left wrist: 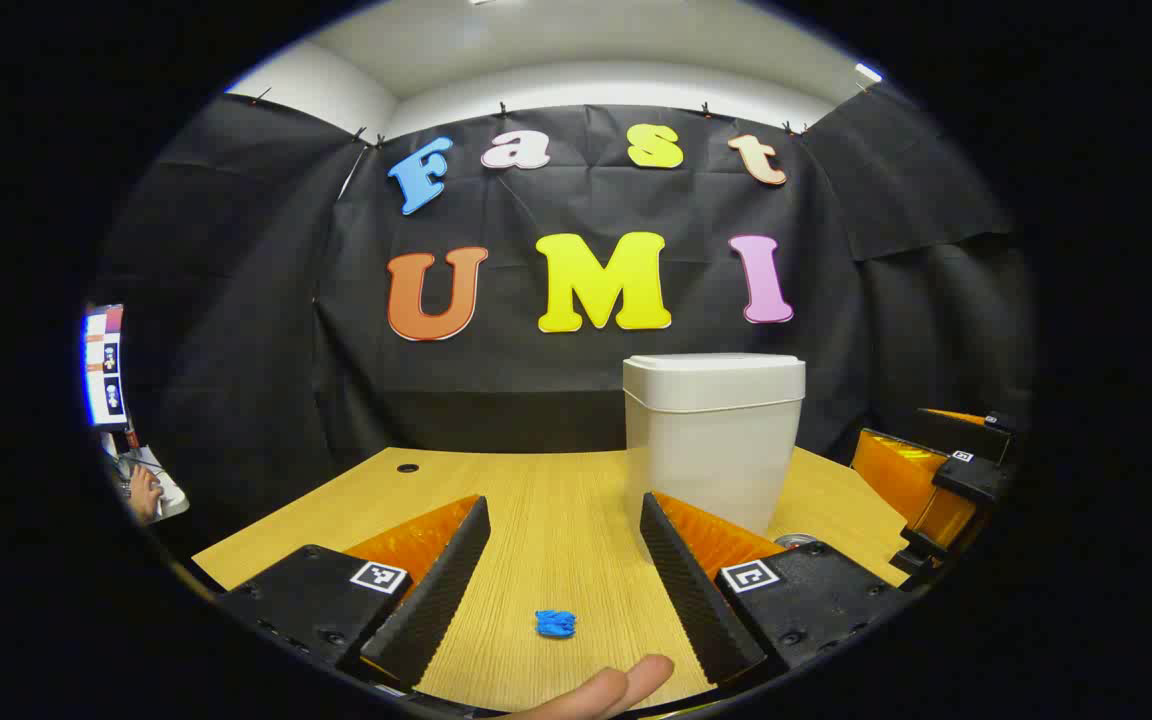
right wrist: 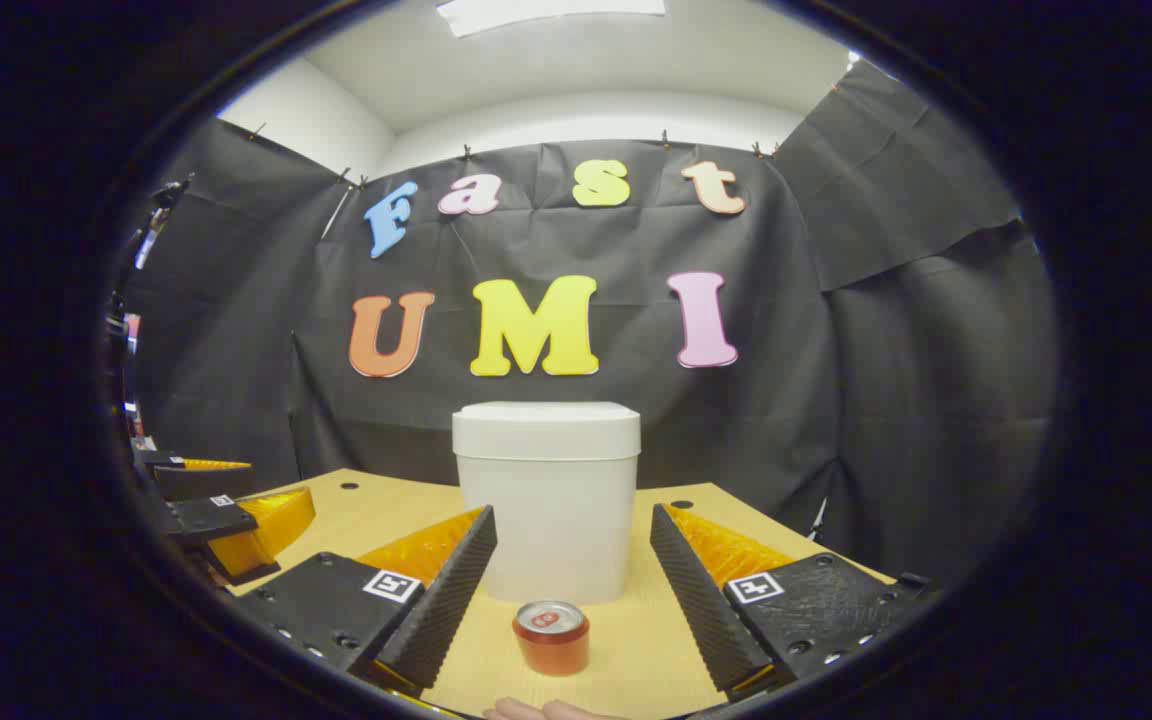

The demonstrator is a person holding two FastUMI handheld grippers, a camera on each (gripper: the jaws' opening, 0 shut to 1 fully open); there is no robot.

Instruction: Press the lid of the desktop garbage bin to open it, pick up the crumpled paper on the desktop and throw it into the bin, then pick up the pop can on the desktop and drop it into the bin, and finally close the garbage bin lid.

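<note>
With its lid down, the white bin (right wrist: 546,500) stands at twelve o'clock of the right gripper (right wrist: 571,590), nearer than the left gripper (left wrist: 564,575), both with fingers apart and empty, pop can (right wrist: 551,636) and crumpled paper (left wrist: 555,624) untouched on the desk (left wrist: 546,500).

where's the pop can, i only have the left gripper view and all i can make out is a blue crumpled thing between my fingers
Observer: The pop can stands upright on the desk, straight ahead between the right gripper's open fingers, in front of the bin.
Operator: is the bin lid open from that side
Observer: No, the lid sits flat and shut in the right gripper view too.
Operator: anything between the can and the bin
Observer: Nothing; only bare desk shows there, and the can stands apart from the bin's front wall.
</note>
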